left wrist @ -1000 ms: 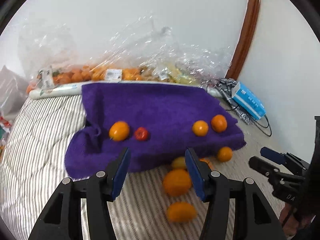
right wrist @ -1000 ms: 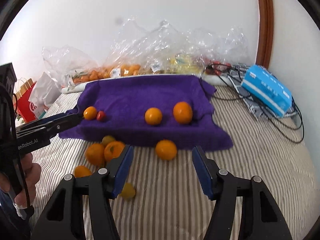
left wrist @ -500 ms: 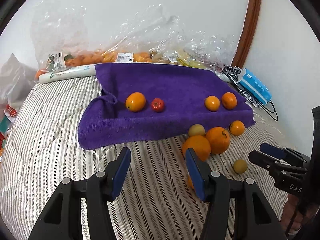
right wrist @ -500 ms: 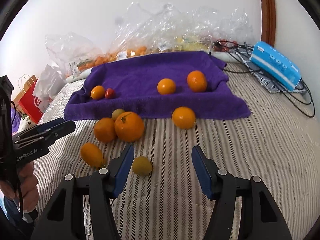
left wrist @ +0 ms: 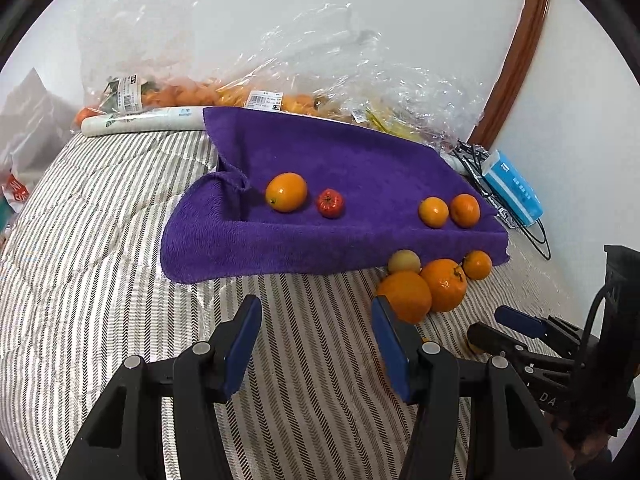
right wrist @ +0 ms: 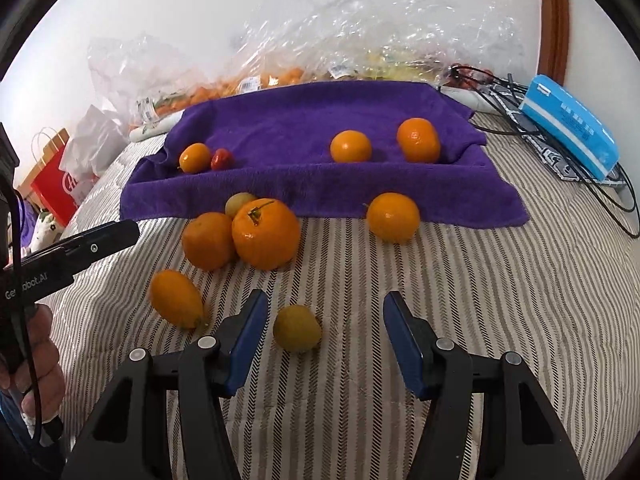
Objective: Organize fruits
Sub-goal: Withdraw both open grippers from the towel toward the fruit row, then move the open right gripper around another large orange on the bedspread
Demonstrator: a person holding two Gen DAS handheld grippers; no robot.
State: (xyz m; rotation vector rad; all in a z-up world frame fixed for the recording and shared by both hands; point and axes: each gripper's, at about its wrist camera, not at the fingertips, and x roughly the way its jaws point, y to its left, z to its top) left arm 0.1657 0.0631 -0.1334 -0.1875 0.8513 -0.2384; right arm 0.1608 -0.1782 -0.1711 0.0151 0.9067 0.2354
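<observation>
Striped bed (right wrist: pixel 440 300) nearer; right gripper (right wrist: pixel 324 332) lowered toward yellow fruit (right wrist: pixel 297 328).

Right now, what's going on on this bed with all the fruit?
A person holds both grippers over the striped bedcover, sorting fruit. Four pieces already sit on the purple towel; six more lie loose in front of it. The right gripper is open, its jaws either side of a small yellow-green fruit, not touching it. The left gripper is open and empty, over bare cover beside two big oranges.

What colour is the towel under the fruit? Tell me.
Purple; the towel shows best in the right wrist view.
</observation>
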